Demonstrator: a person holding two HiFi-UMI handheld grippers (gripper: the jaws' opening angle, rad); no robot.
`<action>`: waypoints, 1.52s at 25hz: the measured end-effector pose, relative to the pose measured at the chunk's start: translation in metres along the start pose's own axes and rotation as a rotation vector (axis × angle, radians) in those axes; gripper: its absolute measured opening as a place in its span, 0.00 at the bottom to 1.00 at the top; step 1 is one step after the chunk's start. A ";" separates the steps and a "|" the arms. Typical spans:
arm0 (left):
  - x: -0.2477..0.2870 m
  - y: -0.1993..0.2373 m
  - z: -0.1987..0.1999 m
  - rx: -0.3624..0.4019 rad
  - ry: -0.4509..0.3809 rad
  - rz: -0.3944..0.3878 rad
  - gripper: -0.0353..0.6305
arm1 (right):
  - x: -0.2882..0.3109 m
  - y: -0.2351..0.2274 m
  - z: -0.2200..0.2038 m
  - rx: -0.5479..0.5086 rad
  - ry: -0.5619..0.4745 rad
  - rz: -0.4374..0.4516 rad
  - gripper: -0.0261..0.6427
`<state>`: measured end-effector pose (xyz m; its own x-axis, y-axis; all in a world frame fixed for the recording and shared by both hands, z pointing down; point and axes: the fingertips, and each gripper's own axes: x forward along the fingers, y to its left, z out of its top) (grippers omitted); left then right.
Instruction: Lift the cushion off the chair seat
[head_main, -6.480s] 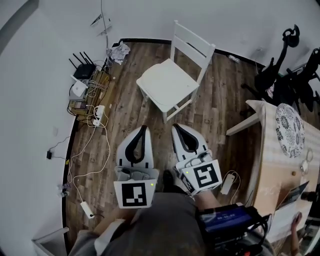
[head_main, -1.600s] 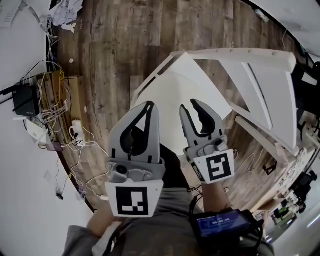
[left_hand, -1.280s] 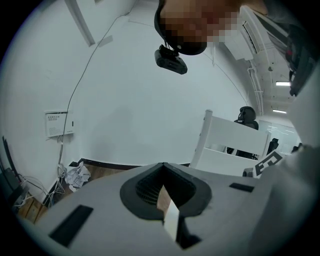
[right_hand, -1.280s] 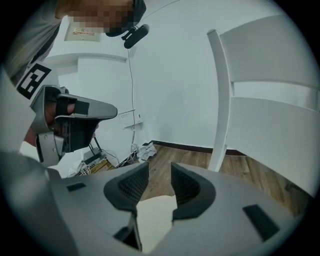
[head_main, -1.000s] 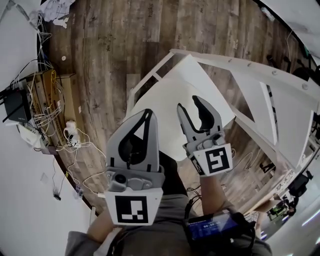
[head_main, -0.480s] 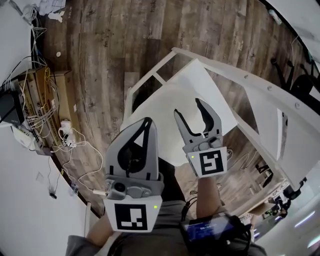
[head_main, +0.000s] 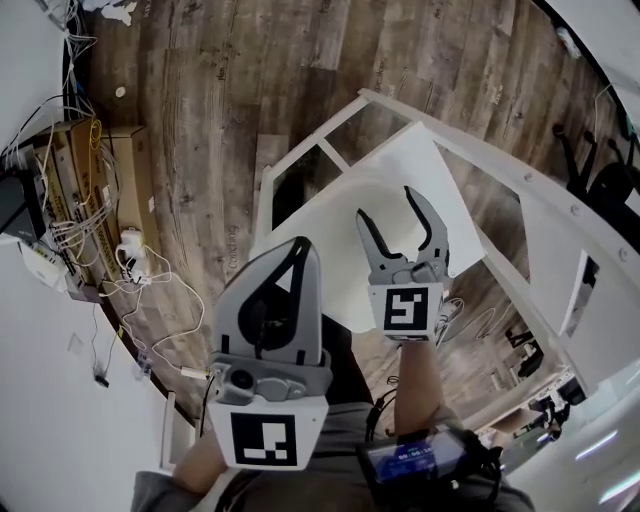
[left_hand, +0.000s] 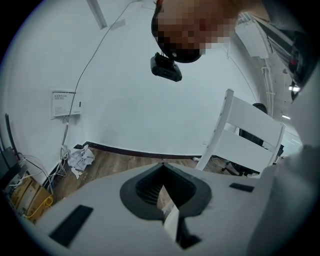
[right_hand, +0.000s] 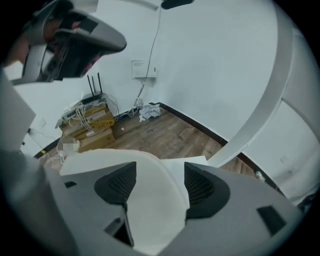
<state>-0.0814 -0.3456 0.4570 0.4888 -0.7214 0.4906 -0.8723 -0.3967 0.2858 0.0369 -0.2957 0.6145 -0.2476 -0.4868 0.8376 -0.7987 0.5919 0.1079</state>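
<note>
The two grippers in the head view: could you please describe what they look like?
The left gripper has a broad, light grey shell with black-lined fingers; the right gripper is slimmer and darker grey, with curved fingers. Each carries a white cube with a black square marker. The person wears grey clothing.

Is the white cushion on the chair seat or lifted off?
On: the flat white square cushion lies flat on the white wooden chair seat.

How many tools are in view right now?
2. The left tool, jaws together, is lower left by the cushion's edge. The right tool hovers over the cushion, jaws just opened wide, cushion showing between them, ungripped. None hidden.
</note>
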 end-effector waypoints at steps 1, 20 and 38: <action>0.000 0.001 0.001 -0.002 -0.001 0.003 0.06 | 0.003 0.001 -0.003 -0.014 0.013 -0.014 0.50; -0.002 0.002 0.000 -0.010 -0.005 0.024 0.06 | 0.010 -0.005 -0.004 -0.022 -0.010 -0.015 0.50; -0.007 0.013 0.004 -0.014 -0.009 0.067 0.06 | 0.038 -0.006 -0.024 0.004 0.098 0.235 0.54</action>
<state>-0.0963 -0.3485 0.4542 0.4287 -0.7511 0.5021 -0.9030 -0.3389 0.2642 0.0448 -0.3024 0.6588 -0.3729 -0.2717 0.8872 -0.7278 0.6787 -0.0980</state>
